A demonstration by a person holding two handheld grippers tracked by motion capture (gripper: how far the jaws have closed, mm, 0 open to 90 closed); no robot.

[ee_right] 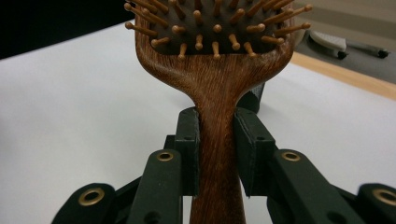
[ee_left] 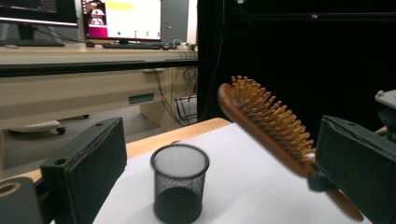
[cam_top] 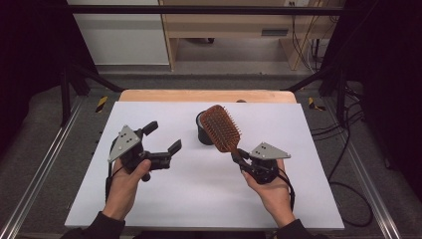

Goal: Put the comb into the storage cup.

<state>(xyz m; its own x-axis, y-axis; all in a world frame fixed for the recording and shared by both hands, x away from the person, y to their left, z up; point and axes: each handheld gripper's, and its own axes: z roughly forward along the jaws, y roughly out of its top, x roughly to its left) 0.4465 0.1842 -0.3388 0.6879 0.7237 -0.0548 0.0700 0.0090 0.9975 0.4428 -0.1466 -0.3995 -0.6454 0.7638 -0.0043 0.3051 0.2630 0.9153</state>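
A brown wooden hairbrush (cam_top: 221,128) is held by its handle in my right gripper (cam_top: 239,156), bristles up, its head tilted over a black mesh cup (cam_top: 203,130) on the white sheet (cam_top: 164,199). In the right gripper view both jaws press on the hairbrush handle (ee_right: 217,154). My left gripper (cam_top: 163,137) stands open to the left of the cup, nothing between its jaws. The left gripper view shows the mesh cup (ee_left: 179,184) upright between the jaws and the hairbrush (ee_left: 266,121) slanting above it to the right.
The white sheet covers a wooden table (cam_top: 206,95). Metal rails (cam_top: 40,169) run along both sides. Beyond the table stand a wooden desk (cam_top: 224,25) and loose cables (cam_top: 348,124) at the right.
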